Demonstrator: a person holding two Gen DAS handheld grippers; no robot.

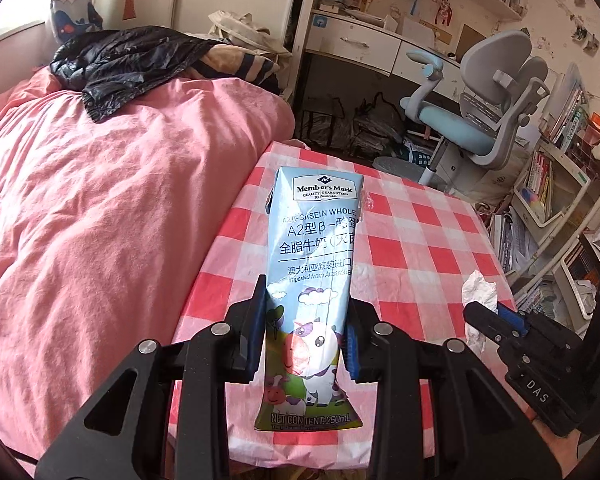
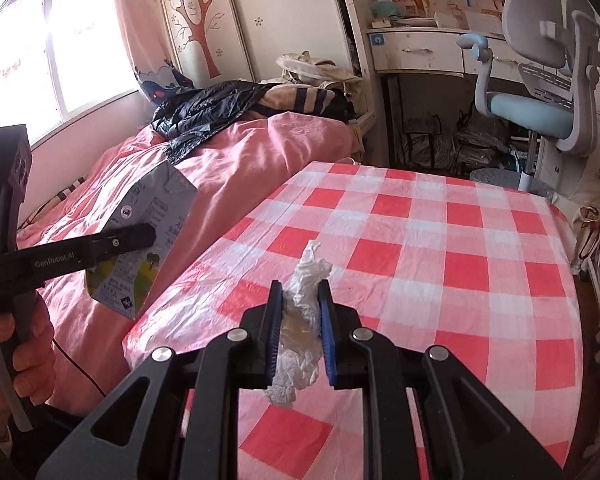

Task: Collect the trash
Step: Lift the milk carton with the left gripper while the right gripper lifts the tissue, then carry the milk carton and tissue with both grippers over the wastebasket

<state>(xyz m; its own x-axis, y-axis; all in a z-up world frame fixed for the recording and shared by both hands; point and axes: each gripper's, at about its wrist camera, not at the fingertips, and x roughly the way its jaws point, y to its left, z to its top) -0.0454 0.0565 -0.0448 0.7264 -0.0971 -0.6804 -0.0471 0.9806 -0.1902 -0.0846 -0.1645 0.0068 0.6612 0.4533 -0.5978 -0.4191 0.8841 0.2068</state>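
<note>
The left gripper (image 1: 306, 332) is clenched on a milk carton (image 1: 314, 280), its blue pads pressing the carton's two sides low down, near the cartoon cow. The carton is held off the table (image 1: 420, 248), which wears a red-and-white checked cloth. The left view shows the carton's printed front, brand mark at the top and the net-content line at the bottom. The right view shows what that one hides: the carton's grey back and folded top, tilted out over the pink bed (image 2: 236, 168), and a hand (image 2: 24, 356) wrapped round the left gripper's handle.

The right gripper (image 2: 298, 320) is clenched on a crumpled tissue (image 2: 300, 320), squeezed between its pads with loose ends sticking out above and below. From the left view the tissue shows only as a white wad at that gripper's tip, over the table's right edge.

A black jacket (image 1: 120, 64) lies on the bed, and a grey-and-blue chair (image 1: 480, 112) stands by the desk (image 1: 360, 44).
</note>
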